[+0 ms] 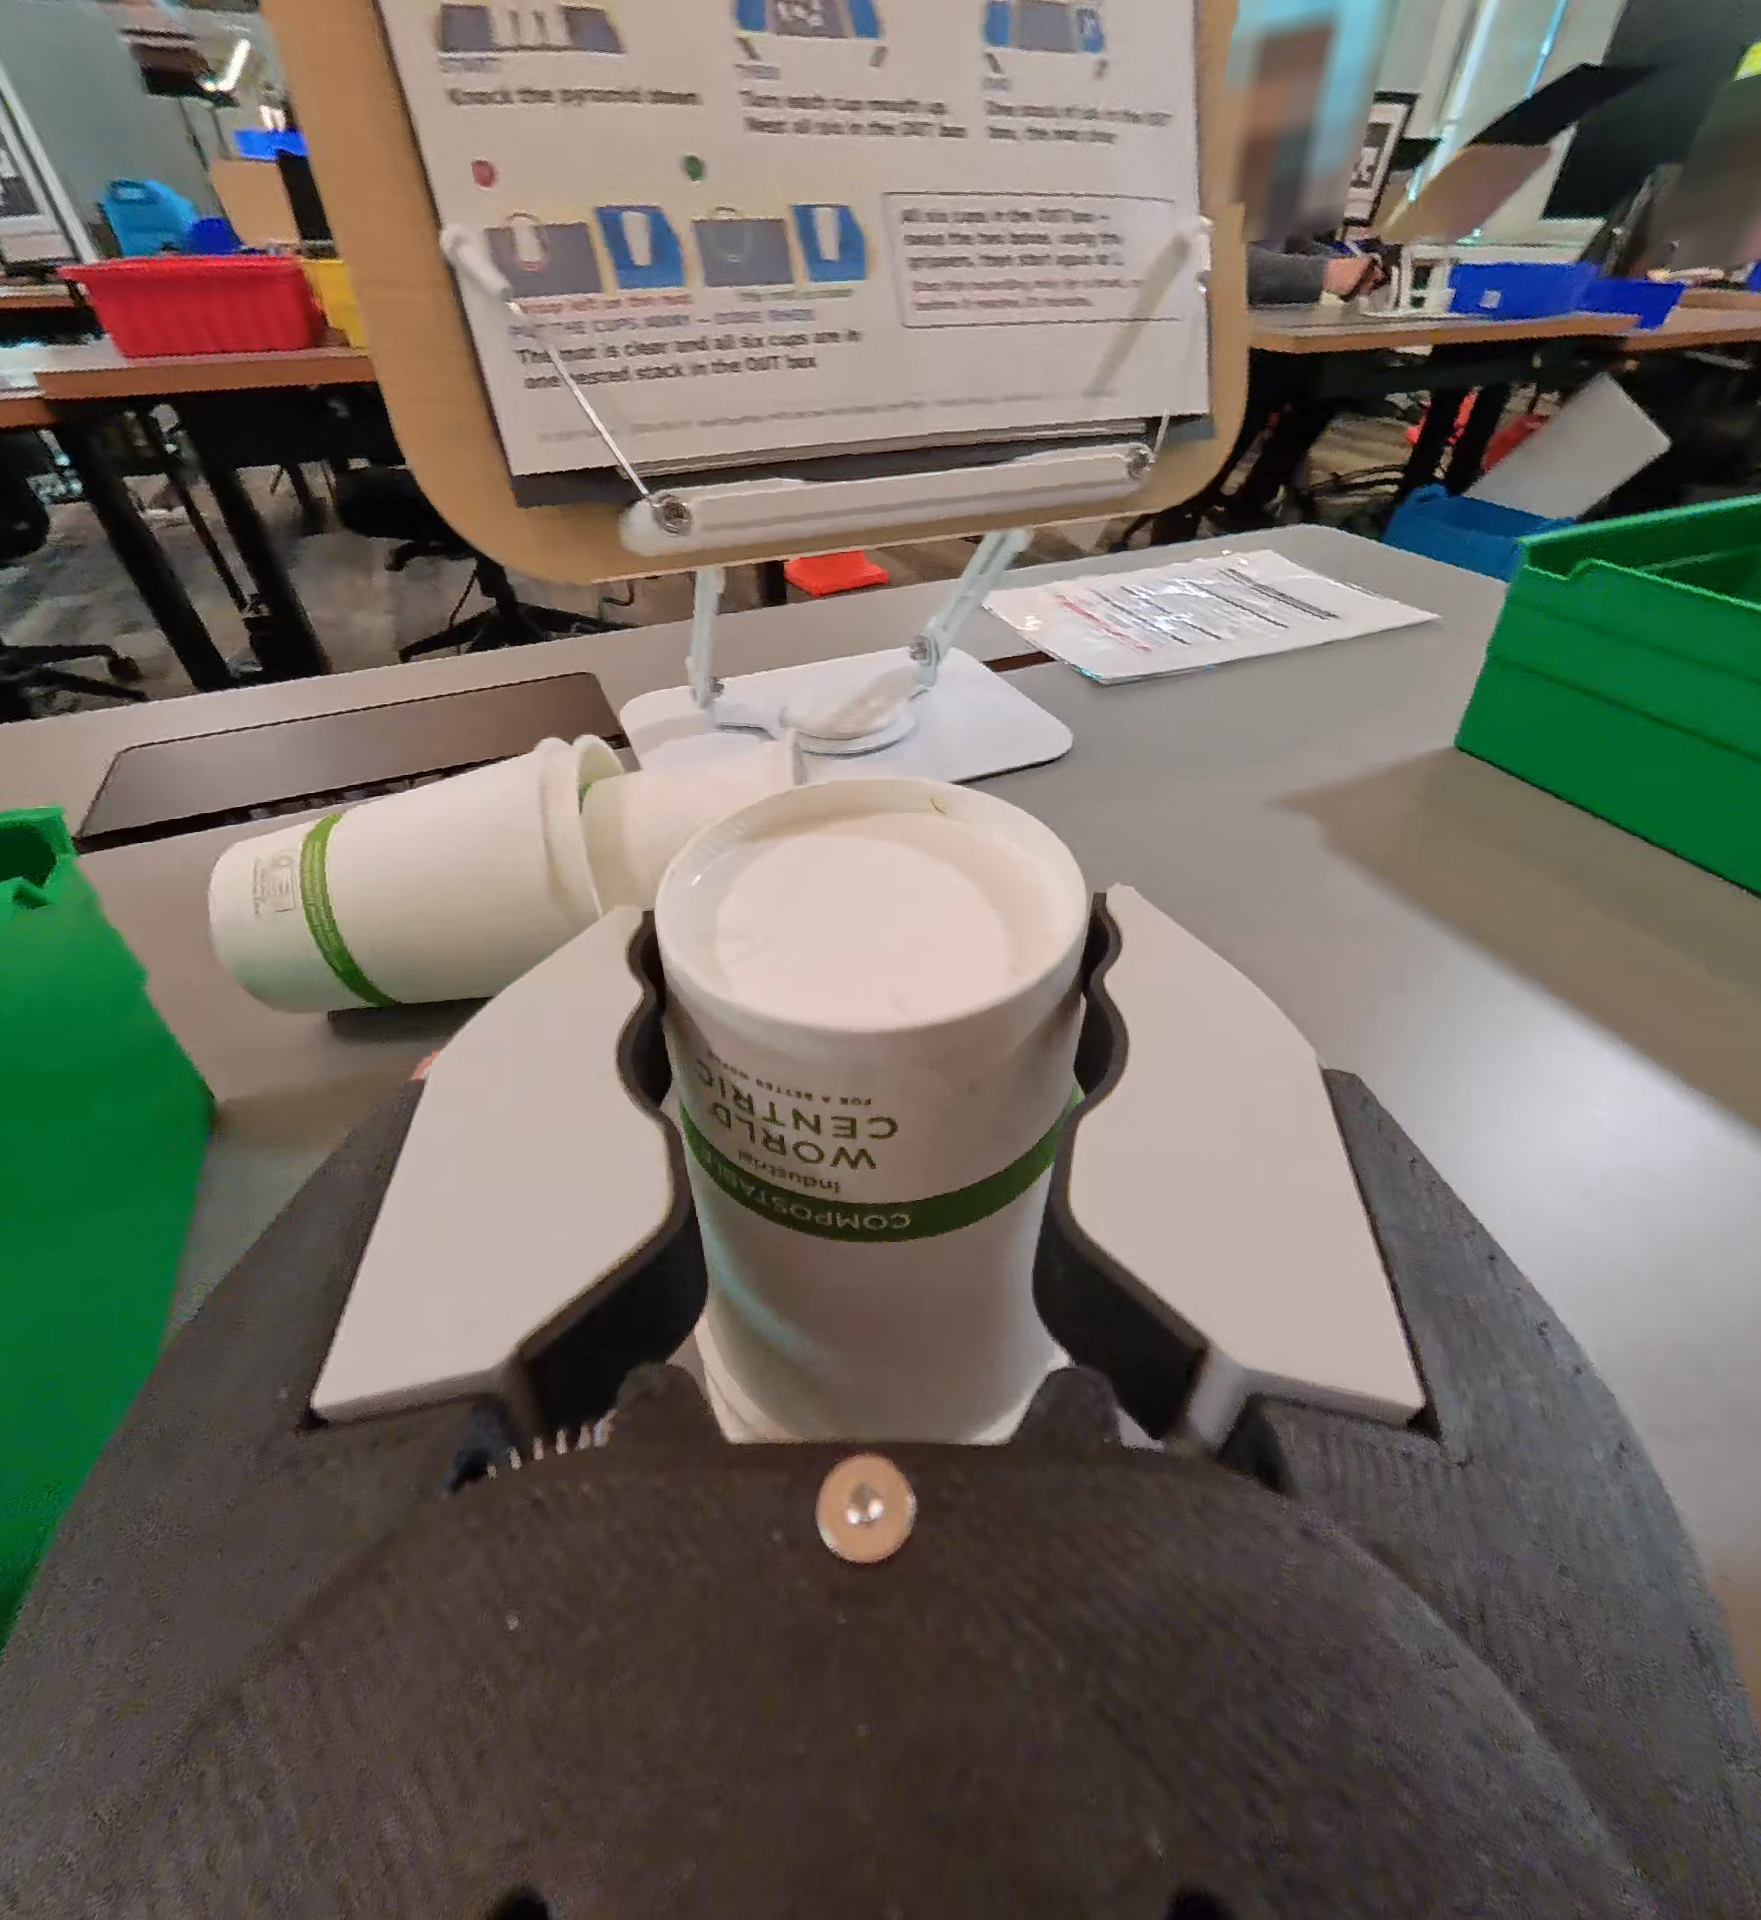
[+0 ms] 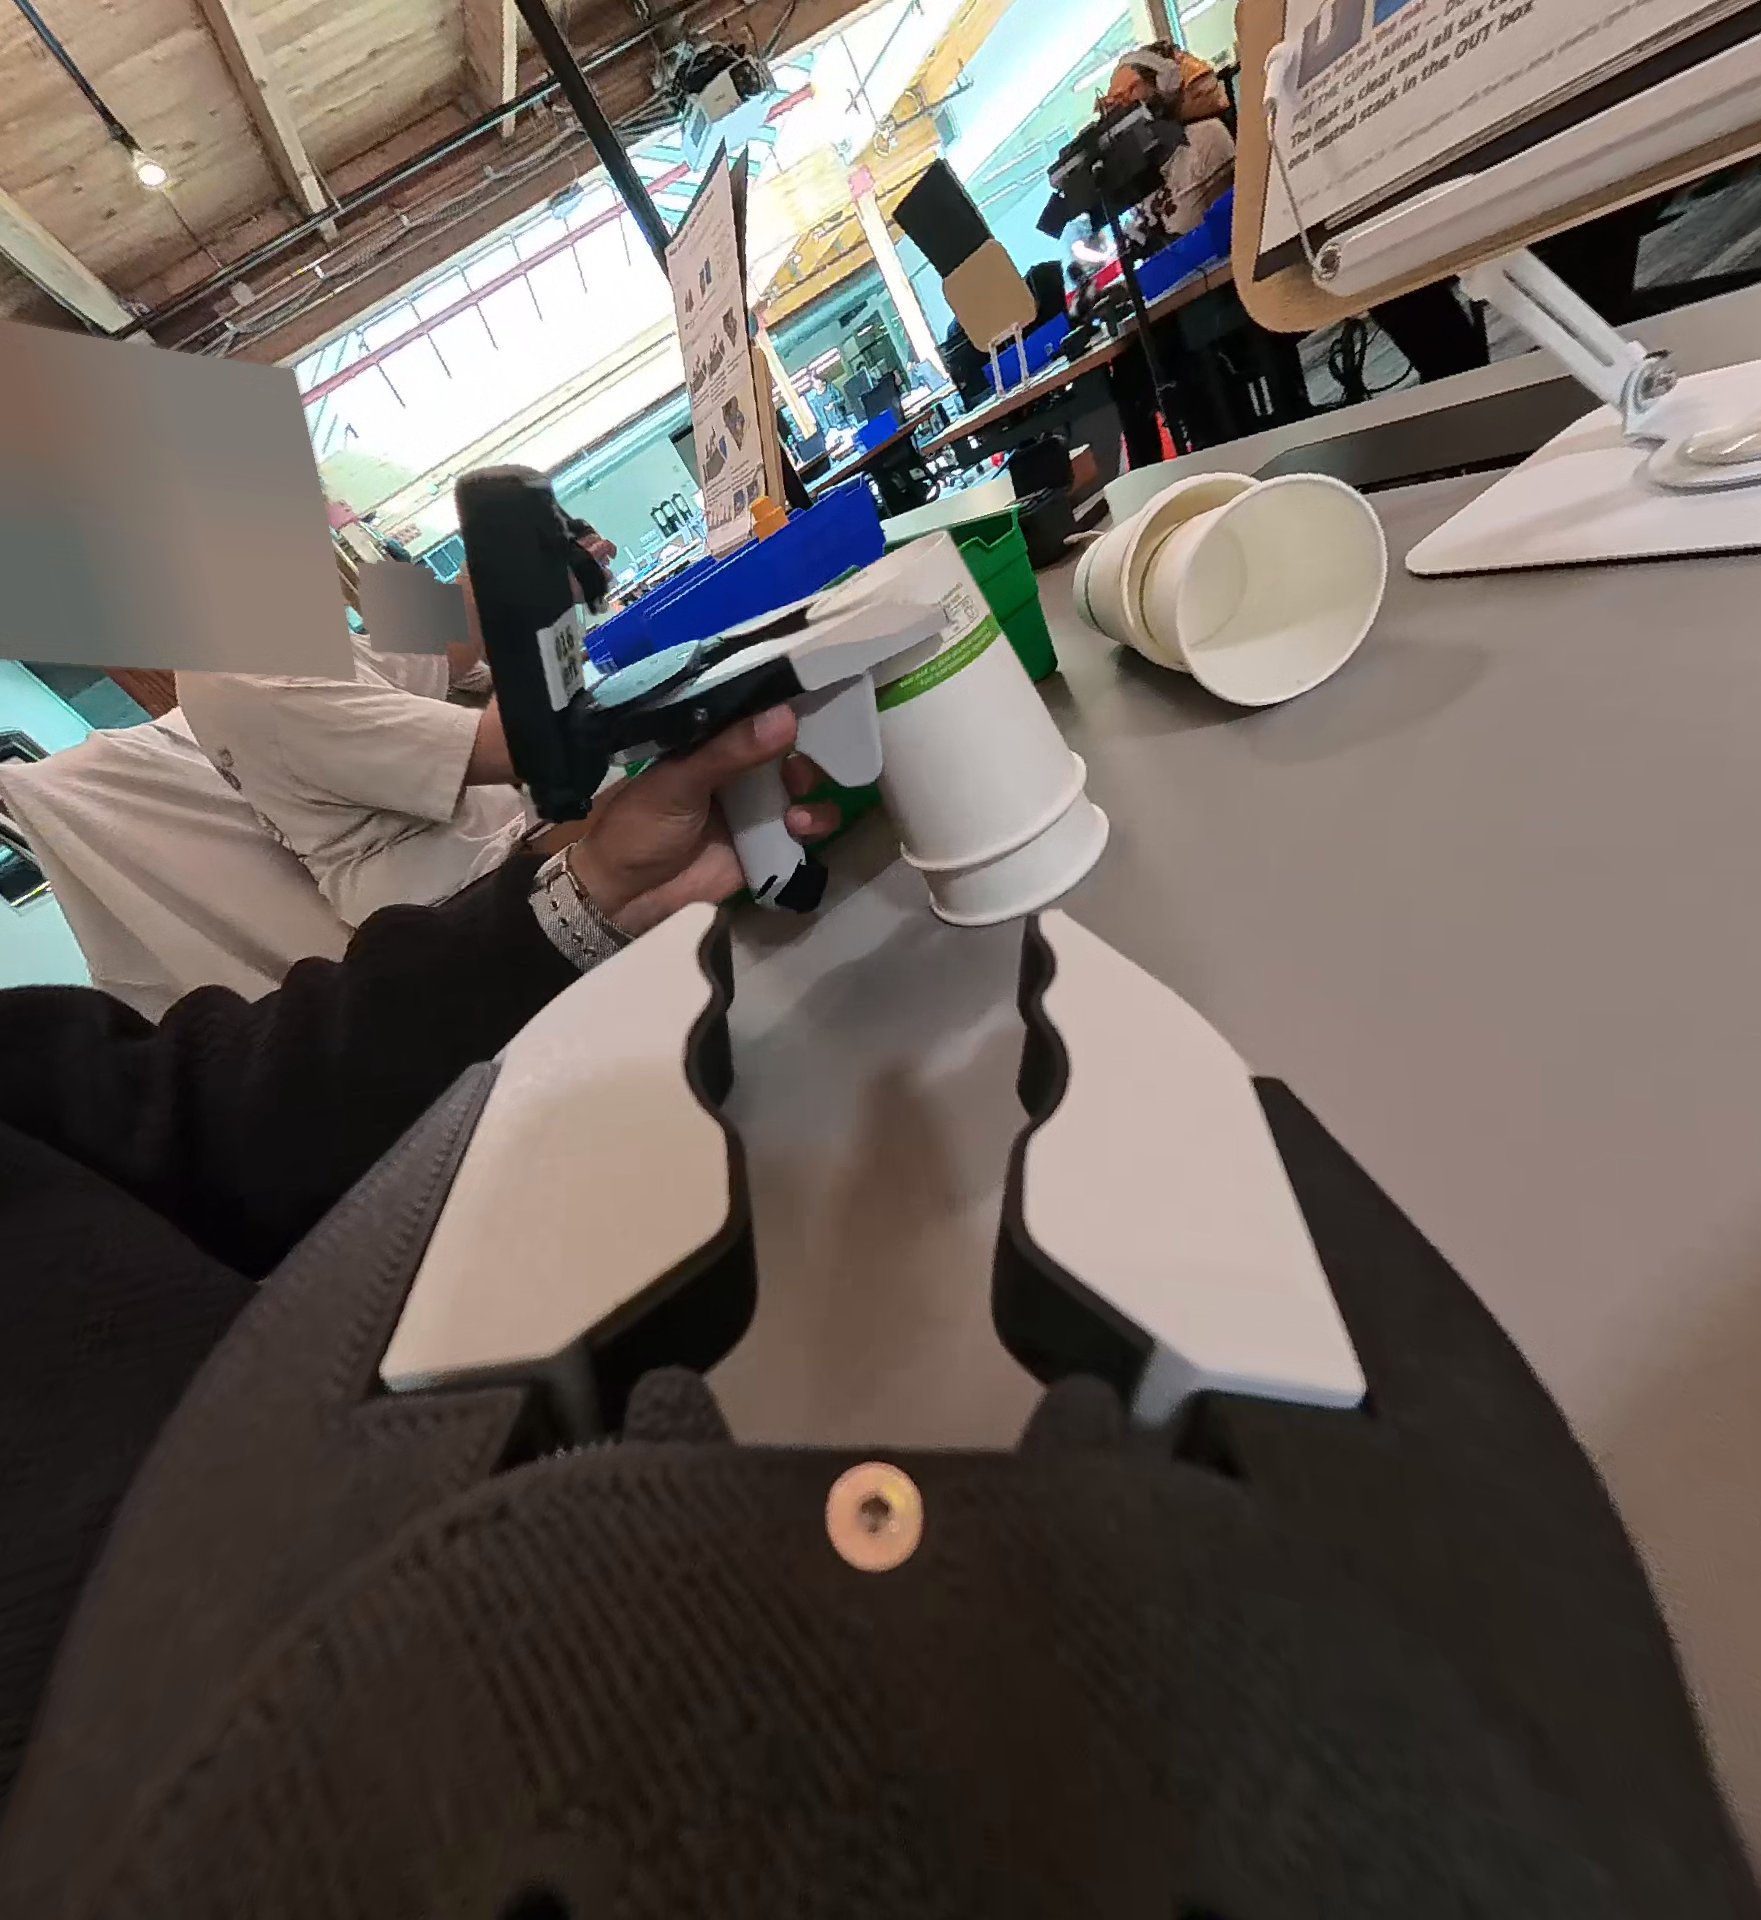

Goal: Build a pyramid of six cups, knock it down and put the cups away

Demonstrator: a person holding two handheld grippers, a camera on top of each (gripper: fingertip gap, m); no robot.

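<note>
My left gripper (image 1: 871, 914) is shut on a nested stack of white paper cups with a green band (image 1: 865, 1122). The stack is held mouth down, base up, and tilted above the grey table (image 1: 1375, 1039). In the right wrist view a hand (image 2: 678, 831) holds this gripper (image 2: 855, 644), and the stack (image 2: 980, 769) hangs just beyond my right gripper's tips. My right gripper (image 2: 876, 935) is open and empty, low over the table. More white cups lie on their sides behind the stack (image 1: 398, 914), partly nested (image 2: 1229, 582).
A green bin stands at the left (image 1: 24, 1091) and another at the right (image 1: 1665, 665). A board on a stand, holding a printed sheet (image 1: 803, 260), rises from a white base (image 1: 959, 727) behind the cups. A sleeved paper (image 1: 1208, 613) lies at the back right.
</note>
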